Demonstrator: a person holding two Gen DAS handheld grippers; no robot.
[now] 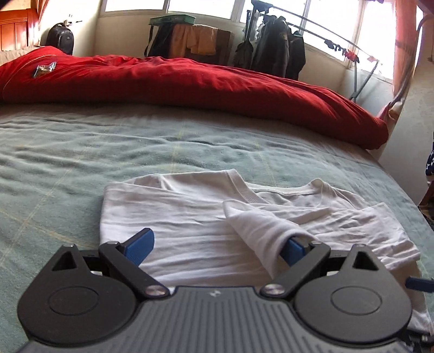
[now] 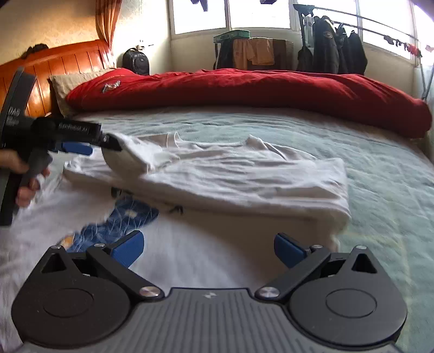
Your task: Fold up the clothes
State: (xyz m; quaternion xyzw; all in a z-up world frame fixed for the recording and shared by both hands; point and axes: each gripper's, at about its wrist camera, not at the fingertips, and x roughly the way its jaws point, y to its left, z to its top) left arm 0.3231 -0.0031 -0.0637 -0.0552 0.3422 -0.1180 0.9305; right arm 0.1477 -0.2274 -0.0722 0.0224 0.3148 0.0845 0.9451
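Before me a bed point(image 1: 81, 152) in pale green sheet, a red duvet point(image 1: 190, 81) heaped behind. Bright windows point(image 2: 200, 16), a wooden headboard point(image 2: 67, 62), dark coats point(image 2: 336, 51) on a rail.

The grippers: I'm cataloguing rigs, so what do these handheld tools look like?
Both match: the left gripper and right gripper have blue finger pads on black linkage arms with silver pivot screws, black round housings and a ribbed grey body. The left one's black side carries pale lettering, too blurred to read.
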